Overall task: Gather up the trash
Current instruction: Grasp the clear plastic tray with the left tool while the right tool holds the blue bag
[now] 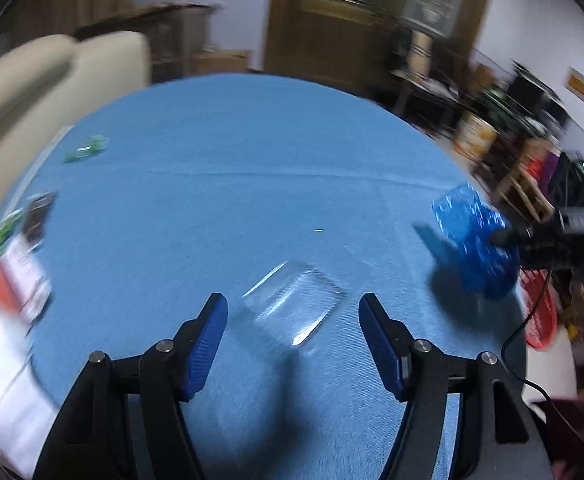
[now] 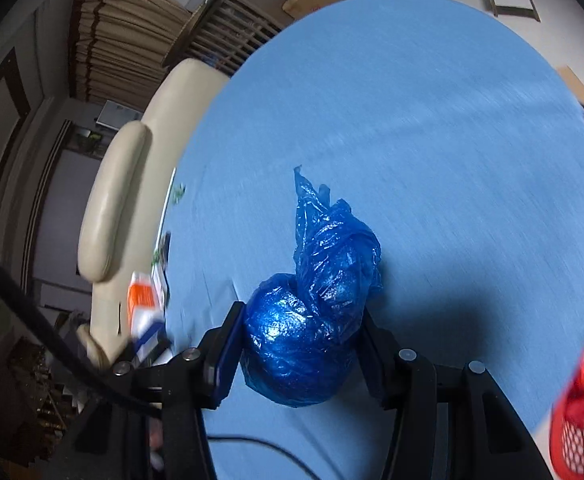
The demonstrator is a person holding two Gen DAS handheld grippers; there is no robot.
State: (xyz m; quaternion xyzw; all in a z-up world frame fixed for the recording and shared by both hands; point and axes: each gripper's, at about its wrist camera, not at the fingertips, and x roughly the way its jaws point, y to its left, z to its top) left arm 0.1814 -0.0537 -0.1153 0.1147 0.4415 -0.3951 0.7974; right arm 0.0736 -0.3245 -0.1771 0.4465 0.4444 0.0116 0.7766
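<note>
Blue plastic bag (image 2: 312, 312), balled and crinkled, sits squeezed between the fingers of our right gripper (image 2: 298, 332), lifted above the blue tablecloth (image 2: 432, 120). Our left gripper (image 1: 293, 312) has its fingers wide apart, nothing pressed between them; a clear plastic wrapper (image 1: 292, 308) lies flat on the cloth just ahead of the tips (blurred, so we cannot tell more about it). A red mesh basket (image 2: 580, 412) shows at the table's right edge, and papers and packets (image 1: 15, 280) crowd the left edge.
</note>
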